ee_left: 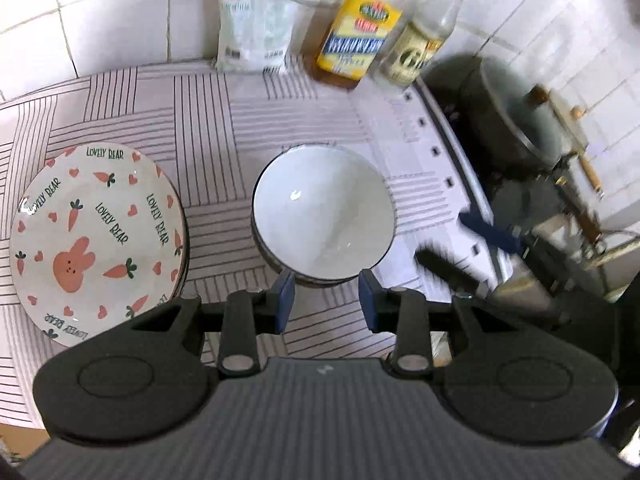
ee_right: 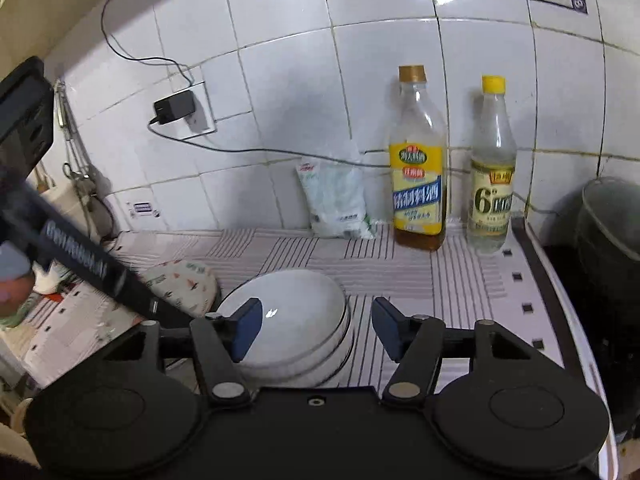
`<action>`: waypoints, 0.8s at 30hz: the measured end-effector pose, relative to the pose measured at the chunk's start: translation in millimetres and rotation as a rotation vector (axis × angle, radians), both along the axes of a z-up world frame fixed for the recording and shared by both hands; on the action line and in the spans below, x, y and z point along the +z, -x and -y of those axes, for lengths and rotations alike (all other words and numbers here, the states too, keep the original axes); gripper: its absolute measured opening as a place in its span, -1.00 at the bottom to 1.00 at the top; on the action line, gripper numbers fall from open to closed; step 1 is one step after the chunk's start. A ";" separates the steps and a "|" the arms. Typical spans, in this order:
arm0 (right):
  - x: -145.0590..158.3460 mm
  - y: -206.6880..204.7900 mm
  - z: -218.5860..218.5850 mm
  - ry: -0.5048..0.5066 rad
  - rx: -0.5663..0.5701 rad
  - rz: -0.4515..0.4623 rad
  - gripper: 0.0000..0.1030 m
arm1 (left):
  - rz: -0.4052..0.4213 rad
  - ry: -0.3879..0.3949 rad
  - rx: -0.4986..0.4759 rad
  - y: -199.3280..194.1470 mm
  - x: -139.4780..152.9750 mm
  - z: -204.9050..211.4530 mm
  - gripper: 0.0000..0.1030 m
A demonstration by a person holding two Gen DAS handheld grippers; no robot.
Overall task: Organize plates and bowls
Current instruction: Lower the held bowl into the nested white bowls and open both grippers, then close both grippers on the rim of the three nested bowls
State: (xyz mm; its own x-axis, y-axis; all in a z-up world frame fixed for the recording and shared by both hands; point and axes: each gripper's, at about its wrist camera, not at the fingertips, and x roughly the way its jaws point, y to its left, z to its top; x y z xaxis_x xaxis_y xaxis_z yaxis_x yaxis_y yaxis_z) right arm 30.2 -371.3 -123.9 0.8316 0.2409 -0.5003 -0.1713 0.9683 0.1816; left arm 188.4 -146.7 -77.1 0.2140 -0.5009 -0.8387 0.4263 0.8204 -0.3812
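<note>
A stack of white bowls (ee_left: 322, 216) stands mid-counter on the striped mat (ee_left: 224, 128). To its left lies a stack of plates with carrots and a rabbit (ee_left: 96, 240). My left gripper (ee_left: 327, 298) hovers just short of the bowls' near rim, open, with nothing between its blue pads (ee_left: 286, 296). My right gripper (ee_left: 468, 248) shows blurred to the right of the bowls. In the right wrist view the right gripper (ee_right: 316, 326) is open and holds nothing, with the white bowls (ee_right: 288, 320) just beyond its pads. The patterned plates (ee_right: 180, 284) are partly hidden behind the left gripper's body (ee_right: 76, 264).
Against the tiled wall stand a yellow-labelled bottle (ee_right: 418, 184), a clear bottle with a yellow cap (ee_right: 492, 184) and a white bag (ee_right: 336, 204). A dark pot (ee_left: 516, 108) sits on the stove at the right. A charger (ee_right: 174, 106) and its cable hang on the wall.
</note>
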 end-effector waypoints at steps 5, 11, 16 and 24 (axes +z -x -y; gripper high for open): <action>-14.5 14.7 -8.8 0.127 0.032 -0.051 0.45 | -0.019 0.130 0.089 7.7 1.8 -20.6 -0.15; -33.7 24.3 -9.1 0.108 0.043 -0.050 0.83 | -0.048 0.173 0.166 9.0 -21.0 -34.6 -0.05; -65.6 7.0 -15.5 0.150 0.055 -0.076 0.85 | -0.142 0.172 0.182 -10.1 -42.9 -34.1 0.11; -102.8 -24.7 -35.9 0.230 0.146 -0.029 0.85 | -0.180 0.199 0.298 -34.0 -83.0 -27.4 0.17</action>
State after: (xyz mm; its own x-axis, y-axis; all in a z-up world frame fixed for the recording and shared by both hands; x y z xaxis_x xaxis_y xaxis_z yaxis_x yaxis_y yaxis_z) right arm 54.9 -335.4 -226.7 0.7809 0.2341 -0.5792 -0.3096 0.9503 -0.0334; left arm 222.4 -119.3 -160.1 0.2332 -0.5956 -0.7687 0.0924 0.8005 -0.5922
